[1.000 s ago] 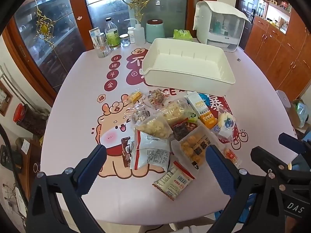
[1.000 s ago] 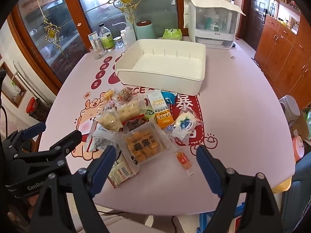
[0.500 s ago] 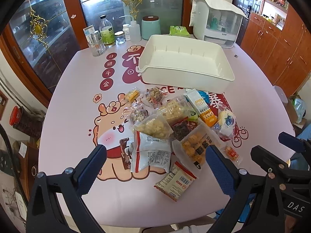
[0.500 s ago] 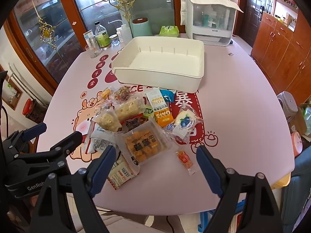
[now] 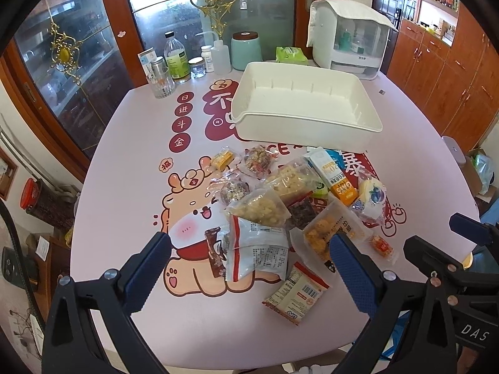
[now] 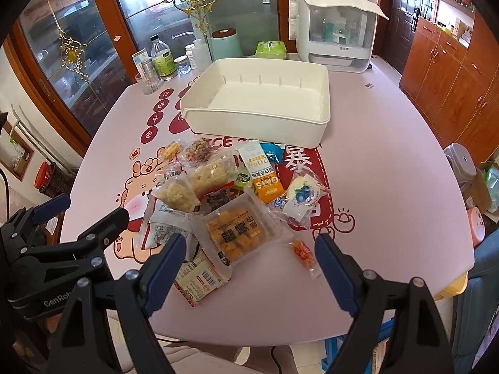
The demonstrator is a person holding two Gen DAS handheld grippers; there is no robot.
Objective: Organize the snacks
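Both grippers, left (image 5: 249, 258) and right (image 6: 246, 257), hover with jaws released, empty. Snack packets (image 6: 230, 199) heaped mid-surface, just before the empty white bin (image 6: 259, 96). Risk: overlapping slick wrappers, so a pinch may drag neighbours. Pink printed surface (image 6: 389, 187); glass cabinets behind.

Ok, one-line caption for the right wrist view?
Open right gripper poised above a snack pile, empty white bin behind.

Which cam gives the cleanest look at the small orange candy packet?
Right wrist: the small orange candy packet lies unobstructed between the open fingers. In the left wrist view it sits smaller, off right beside the blue finger.
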